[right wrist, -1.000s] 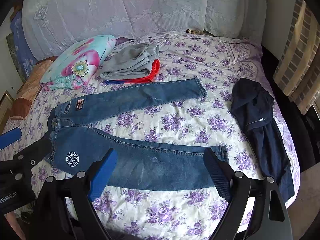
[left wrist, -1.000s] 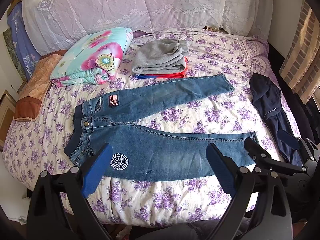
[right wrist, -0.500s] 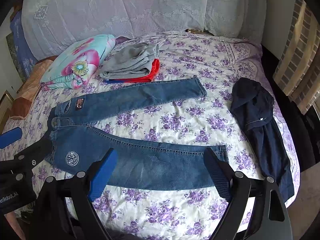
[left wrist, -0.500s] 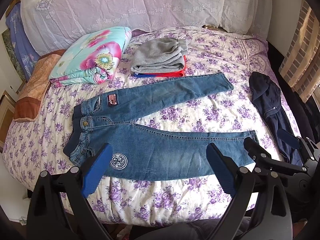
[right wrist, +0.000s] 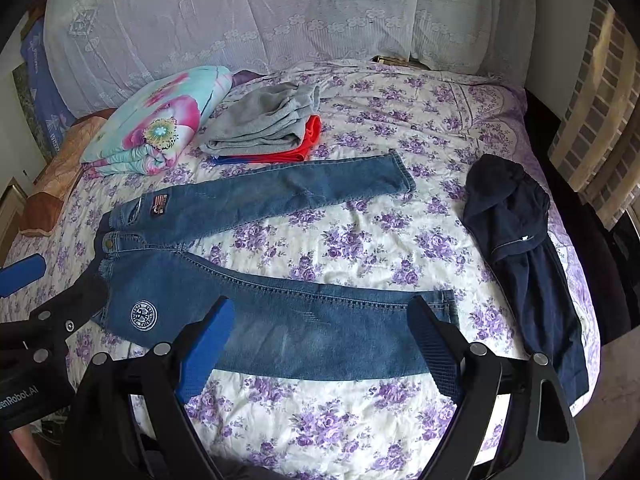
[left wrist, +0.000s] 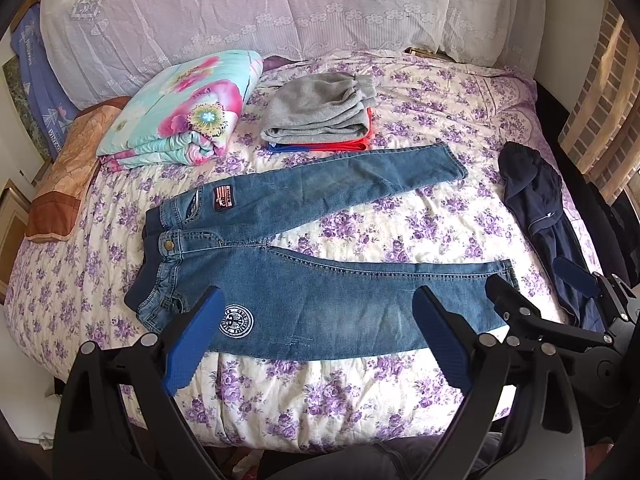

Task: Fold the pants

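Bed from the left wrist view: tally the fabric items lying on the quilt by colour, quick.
Blue denim jeans: 1
Grey folded garment: 1
Red-orange folded garment: 1
Bright blue folded garment: 1
Navy garment: 1
Turquoise floral comforter: 1
Total: 6

A floral quilt [left wrist: 176, 108], grey folded clothes [left wrist: 320, 112] and navy garment [left wrist: 536, 196] lie on the bedspread [left wrist: 400, 220].
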Available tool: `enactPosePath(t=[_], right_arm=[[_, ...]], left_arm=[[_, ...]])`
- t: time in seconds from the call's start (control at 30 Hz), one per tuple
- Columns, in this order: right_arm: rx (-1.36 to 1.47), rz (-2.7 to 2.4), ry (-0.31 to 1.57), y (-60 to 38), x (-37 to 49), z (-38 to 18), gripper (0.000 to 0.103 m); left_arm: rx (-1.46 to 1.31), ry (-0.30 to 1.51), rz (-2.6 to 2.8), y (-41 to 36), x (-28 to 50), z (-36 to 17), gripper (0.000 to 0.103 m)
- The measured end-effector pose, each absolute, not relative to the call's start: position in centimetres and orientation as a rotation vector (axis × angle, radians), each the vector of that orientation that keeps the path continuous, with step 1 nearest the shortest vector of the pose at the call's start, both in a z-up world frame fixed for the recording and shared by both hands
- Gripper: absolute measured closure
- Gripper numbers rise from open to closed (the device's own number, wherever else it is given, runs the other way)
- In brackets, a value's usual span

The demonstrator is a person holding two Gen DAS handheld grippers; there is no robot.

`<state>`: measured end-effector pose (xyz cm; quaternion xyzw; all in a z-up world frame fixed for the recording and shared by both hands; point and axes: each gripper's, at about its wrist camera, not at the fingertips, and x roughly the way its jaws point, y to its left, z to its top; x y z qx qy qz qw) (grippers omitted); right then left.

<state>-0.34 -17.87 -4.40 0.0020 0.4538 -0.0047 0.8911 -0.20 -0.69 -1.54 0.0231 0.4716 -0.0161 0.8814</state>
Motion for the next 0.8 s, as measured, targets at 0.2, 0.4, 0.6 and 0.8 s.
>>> enactPosePath(t=[0.2, 0.4, 0.6, 0.8], right_arm=[[-0.002, -0.007, 0.944, -17.76, -0.42, -4.50, 0.015], [-0.002, -0.007, 0.945, -17.66, -0.46, -4.64, 0.015], [-0.003, -0.008, 0.946, -17.46, -0.44, -4.53, 0.015], [-0.004, -0.008, 0.947, -17.31, -0.43, -4.60, 0.015]], left_arm=[[0.050, 0.988, -0.032, -0.88, -0.51, -2.30, 0.011], [0.050, 0.990, -0.031, -0.84, -0.41, -2.22, 0.011], [0.050, 0.991, -0.028, -0.82, -0.42, -2.24, 0.011], [0.050, 0.994, -0.027, -0.79, -0.33, -2.16, 0.011]])
